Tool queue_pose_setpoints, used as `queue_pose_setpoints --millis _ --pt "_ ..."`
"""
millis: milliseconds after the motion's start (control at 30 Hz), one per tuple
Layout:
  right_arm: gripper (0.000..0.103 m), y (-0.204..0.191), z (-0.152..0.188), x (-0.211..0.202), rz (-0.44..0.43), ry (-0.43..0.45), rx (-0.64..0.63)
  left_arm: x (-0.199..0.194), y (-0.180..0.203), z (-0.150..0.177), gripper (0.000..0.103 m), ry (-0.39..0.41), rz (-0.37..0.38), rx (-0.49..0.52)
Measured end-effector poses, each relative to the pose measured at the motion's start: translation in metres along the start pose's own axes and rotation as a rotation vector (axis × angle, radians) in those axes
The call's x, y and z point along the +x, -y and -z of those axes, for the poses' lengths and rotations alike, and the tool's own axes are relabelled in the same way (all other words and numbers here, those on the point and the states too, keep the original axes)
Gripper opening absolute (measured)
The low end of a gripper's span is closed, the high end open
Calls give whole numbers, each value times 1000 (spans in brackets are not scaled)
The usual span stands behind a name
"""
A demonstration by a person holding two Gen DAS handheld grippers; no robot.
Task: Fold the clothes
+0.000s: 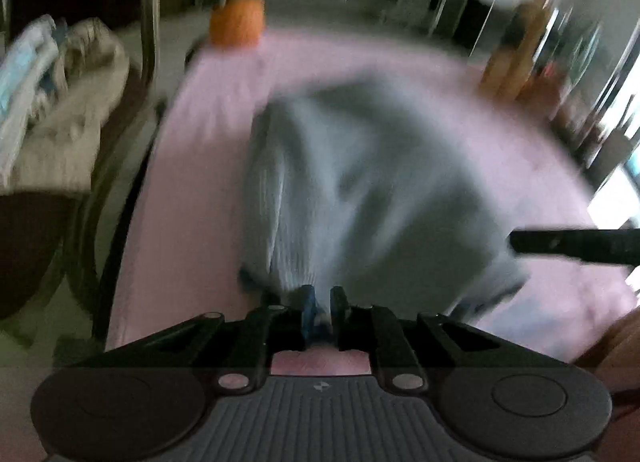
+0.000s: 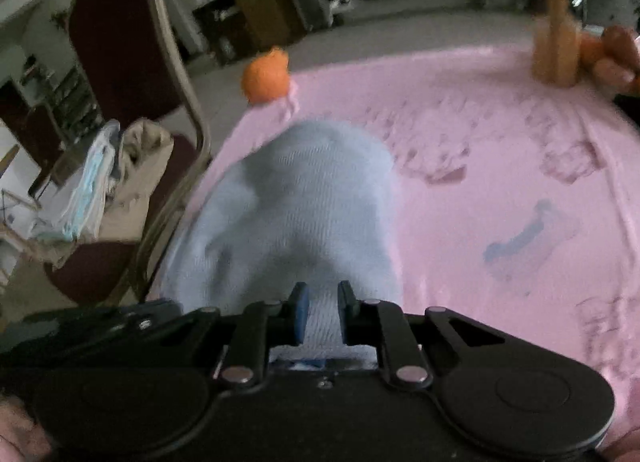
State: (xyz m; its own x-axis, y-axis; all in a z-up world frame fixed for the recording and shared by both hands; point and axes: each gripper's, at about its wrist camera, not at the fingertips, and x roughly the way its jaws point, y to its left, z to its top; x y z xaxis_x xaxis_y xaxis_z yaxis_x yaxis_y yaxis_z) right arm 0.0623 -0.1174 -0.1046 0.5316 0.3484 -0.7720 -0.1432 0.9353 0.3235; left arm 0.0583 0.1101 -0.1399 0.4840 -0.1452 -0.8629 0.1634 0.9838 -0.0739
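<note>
- My left wrist camera sits just behind the left gripper [image 1: 323, 302], looking forward and steeply down along its fingers, very close to the light blue garment [image 1: 360, 189] just ahead of the jaws.
- My right wrist camera rides the right gripper [image 2: 323, 312] the same way, close over the same garment [image 2: 296, 197].
- Both views share the pink table cover [image 1: 208, 109] [image 2: 480, 133] beyond the jaws, the orange ball [image 1: 238, 19] [image 2: 266, 77] at its far edge, and the chair [image 1: 148, 41] [image 2: 128, 41] left of the jaws.
- The left view is blurred; the right is sharper.
</note>
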Motion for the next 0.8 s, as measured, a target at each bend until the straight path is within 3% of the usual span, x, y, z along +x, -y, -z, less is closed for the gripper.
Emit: queue_pose_setpoints --millis 67,133,200,300,400,500,633,700,800 --pt "14 2 6 16 69 -57 -23 -3 -3 4 10 -5 -27 -5" --pt "14 7 7 13 118 -60 -25 -23 -11 3 10 69 46 -31" --pt "16 10 0 -4 135 -29 -30 -45 -19 0 13 156 121 -50" --pt "16 10 -24 -37 113 40 -49 -69 -20 -22 14 288 149 -51" --pt "17 3 -58 -58 127 109 -118 -71 -21 -51 19 342 157 -42" --pt "17 -6 -89 -52 152 130 -183 -48 -17 -85 18 337 121 -8" --pt "17 1 -113 -3 83 70 -91 -1 -18 -107 14 289 124 -1" --pt "17 5 -116 25 41 55 -12 22 -10 -109 8 280 52 46" --pt "17 12 -119 65 23 46 113 58 -1 -99 5 189 -83 104"
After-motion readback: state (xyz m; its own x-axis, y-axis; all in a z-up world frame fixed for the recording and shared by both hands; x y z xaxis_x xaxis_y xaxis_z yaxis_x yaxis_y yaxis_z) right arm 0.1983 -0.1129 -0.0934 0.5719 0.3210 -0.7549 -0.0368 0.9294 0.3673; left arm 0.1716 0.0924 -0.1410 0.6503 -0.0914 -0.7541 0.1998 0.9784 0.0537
